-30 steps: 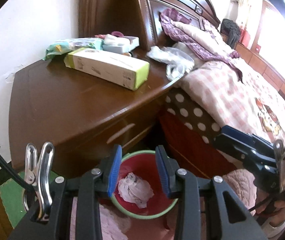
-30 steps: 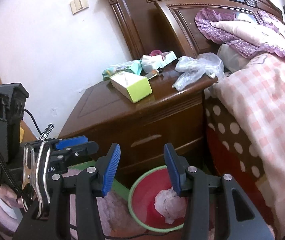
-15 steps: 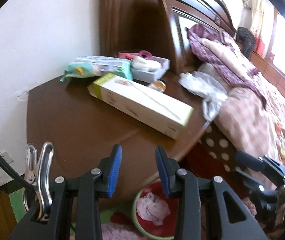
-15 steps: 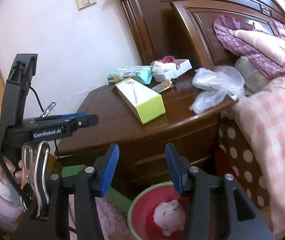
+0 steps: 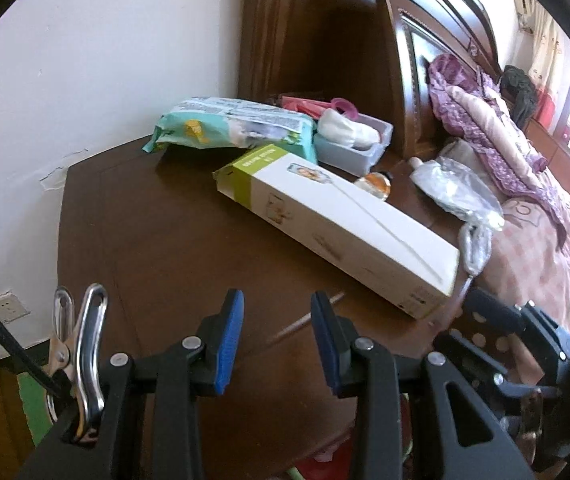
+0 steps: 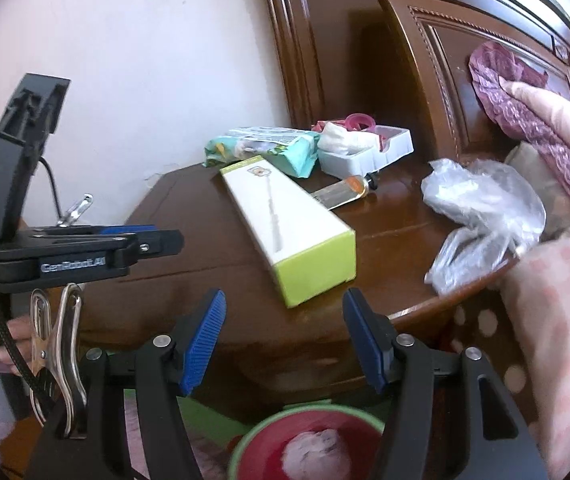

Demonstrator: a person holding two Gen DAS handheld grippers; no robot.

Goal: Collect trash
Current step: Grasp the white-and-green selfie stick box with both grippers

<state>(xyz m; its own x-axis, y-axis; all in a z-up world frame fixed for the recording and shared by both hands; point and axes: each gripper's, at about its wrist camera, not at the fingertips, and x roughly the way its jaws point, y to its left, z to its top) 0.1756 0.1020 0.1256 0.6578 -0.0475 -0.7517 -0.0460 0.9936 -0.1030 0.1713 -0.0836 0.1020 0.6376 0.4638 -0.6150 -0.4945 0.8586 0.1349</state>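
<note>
A long white and green carton [image 5: 337, 220] [image 6: 289, 232] lies on the brown nightstand [image 5: 173, 248] [image 6: 397, 224]. A crumpled clear plastic bag [image 5: 459, 196] [image 6: 481, 216] sits at the nightstand's bed-side edge. My left gripper [image 5: 277, 334] hangs over the nightstand's near part, jaws apart, nothing between them. My right gripper [image 6: 283, 338] is below the carton's green end; its jaws are opening and hold nothing. Below it stands the red bin with a green rim [image 6: 305, 420], a wad of white paper [image 6: 317, 452] inside. The left gripper also shows at the left of the right wrist view [image 6: 157, 240].
At the back of the nightstand lie a teal wipes pack [image 5: 233, 128] [image 6: 261, 148], a white tray of small items [image 5: 357, 140] [image 6: 369, 148] and an orange tube [image 6: 345, 192]. The bed with pink checked bedding [image 5: 545, 240] [image 6: 557, 300] is on the right, the headboard [image 6: 465, 60] behind.
Both grippers have moved up from over the bin toward the nightstand top. The bin has dropped out of the left wrist view. The right jaws stand wider apart than before.
</note>
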